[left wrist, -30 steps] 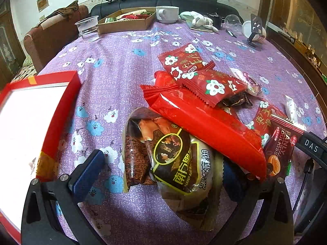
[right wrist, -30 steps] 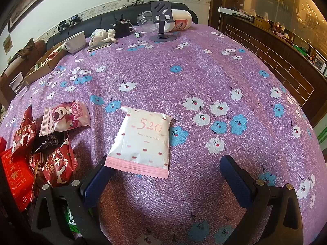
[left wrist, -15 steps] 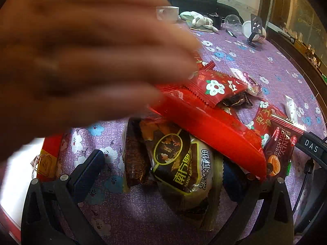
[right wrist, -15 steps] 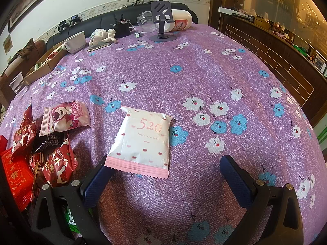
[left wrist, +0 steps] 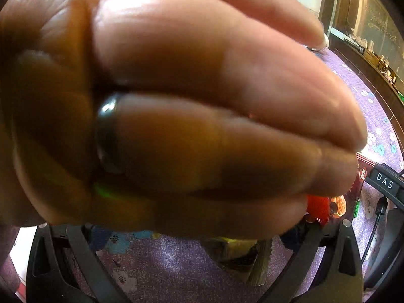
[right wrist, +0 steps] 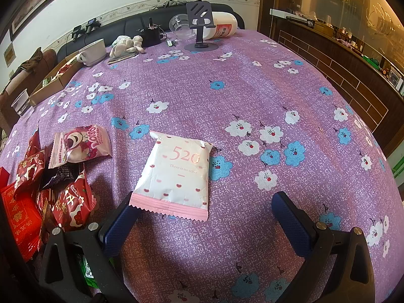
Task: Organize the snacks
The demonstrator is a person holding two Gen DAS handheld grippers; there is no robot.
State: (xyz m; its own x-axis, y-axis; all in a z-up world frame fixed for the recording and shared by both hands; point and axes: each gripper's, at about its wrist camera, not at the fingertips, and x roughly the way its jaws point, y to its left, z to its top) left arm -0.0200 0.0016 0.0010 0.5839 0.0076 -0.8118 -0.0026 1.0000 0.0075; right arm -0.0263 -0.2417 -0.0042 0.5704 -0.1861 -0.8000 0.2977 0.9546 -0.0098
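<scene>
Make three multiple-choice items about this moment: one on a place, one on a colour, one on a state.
1. Where does the white 520 packet lie?
A. in a box
B. on the purple tablecloth
C. on a sofa

2. What colour are the right gripper pads?
A. blue
B. yellow
C. white

3. What fills the left wrist view?
A. a cup
B. a hand with a ring
C. a wall

Answers: 1 B, flat on the cloth; 2 A, both pads are blue; 3 B, blurred fingers cover most of it.

A hand (left wrist: 176, 106) fills most of the left wrist view, before the table. In the right wrist view, a snack packet (right wrist: 176, 171) lies on the tablecloth (right wrist: 252, 88), snack pile (right wrist: 50, 176) to its left, a mug (right wrist: 92, 51) and phone stand (right wrist: 200, 29) behind.
</scene>
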